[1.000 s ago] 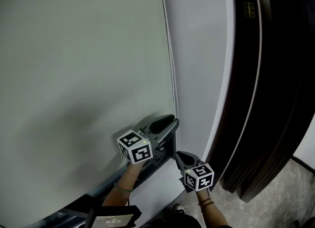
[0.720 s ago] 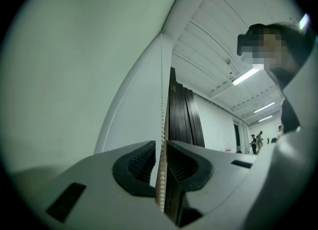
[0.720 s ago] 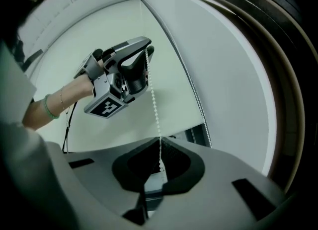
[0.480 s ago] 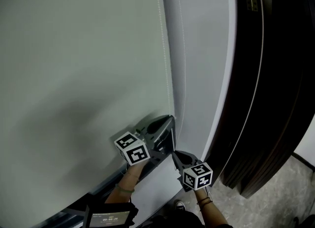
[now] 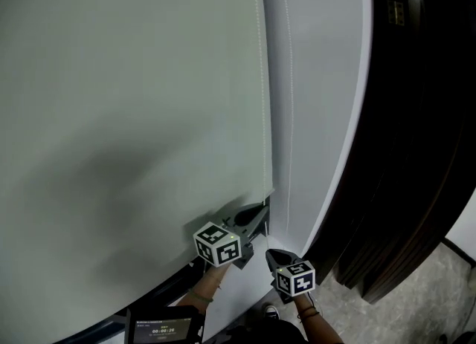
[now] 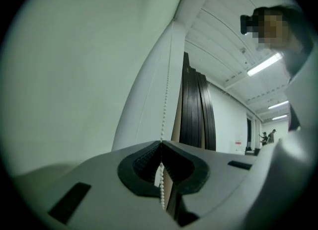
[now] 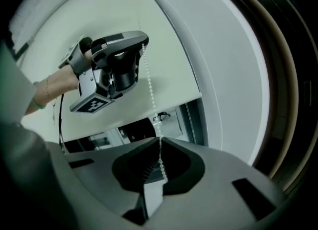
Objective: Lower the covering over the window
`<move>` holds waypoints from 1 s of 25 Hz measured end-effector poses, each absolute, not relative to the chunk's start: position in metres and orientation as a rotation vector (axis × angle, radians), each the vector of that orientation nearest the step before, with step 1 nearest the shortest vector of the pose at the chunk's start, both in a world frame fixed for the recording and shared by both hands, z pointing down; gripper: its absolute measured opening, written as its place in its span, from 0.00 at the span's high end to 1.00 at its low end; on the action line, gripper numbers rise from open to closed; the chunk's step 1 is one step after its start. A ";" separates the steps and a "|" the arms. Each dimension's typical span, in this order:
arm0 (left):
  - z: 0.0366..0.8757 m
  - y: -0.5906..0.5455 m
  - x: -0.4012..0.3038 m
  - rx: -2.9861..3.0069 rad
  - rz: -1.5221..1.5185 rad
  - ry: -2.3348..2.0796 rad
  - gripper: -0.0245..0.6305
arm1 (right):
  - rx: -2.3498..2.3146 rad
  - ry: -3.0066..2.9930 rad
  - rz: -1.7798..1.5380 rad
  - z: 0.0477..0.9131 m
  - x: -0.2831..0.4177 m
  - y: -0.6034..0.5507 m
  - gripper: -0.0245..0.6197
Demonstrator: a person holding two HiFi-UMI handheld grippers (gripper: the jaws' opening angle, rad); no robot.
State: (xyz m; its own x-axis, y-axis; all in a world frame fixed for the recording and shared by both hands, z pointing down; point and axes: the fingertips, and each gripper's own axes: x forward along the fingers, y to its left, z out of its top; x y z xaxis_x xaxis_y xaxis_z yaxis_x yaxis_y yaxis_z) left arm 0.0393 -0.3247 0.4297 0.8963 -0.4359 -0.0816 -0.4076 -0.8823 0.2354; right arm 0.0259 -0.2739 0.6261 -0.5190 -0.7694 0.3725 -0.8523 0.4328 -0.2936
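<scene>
Left gripper (image 6: 161, 142): your jaws pinch the bead chain (image 6: 165, 95) | Right gripper (image 7: 160, 139): pressed on the same strand, just below your left | Chain: runs vertical (so pull along it, downward) | Blind (image 5: 134, 112): hangs left of both grippers, hem just above them, window (image 7: 124, 129) bare beneath.
</scene>
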 end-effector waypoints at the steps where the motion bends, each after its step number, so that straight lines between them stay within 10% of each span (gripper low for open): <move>1: 0.441 -0.325 0.039 2.847 -0.172 -0.660 0.96 | 1.422 -2.472 0.674 0.636 0.027 -0.272 0.93; 9: 0.491 -0.329 0.026 2.793 -0.127 -0.750 0.96 | 1.418 -2.459 0.671 0.634 0.055 -0.261 0.92; 25: 0.488 -0.318 0.037 2.798 -0.166 -0.726 0.96 | 1.347 -2.921 -0.062 0.320 0.029 -0.330 0.80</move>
State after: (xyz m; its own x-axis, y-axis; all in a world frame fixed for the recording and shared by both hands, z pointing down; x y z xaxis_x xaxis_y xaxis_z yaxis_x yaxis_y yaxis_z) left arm 0.0366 -0.3180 0.4883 0.8697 -0.4913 -0.0482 -0.4632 -0.8459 0.2643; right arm 0.0295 -0.3296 0.3205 -0.6471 -0.7577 -0.0844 -0.7606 0.6492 0.0032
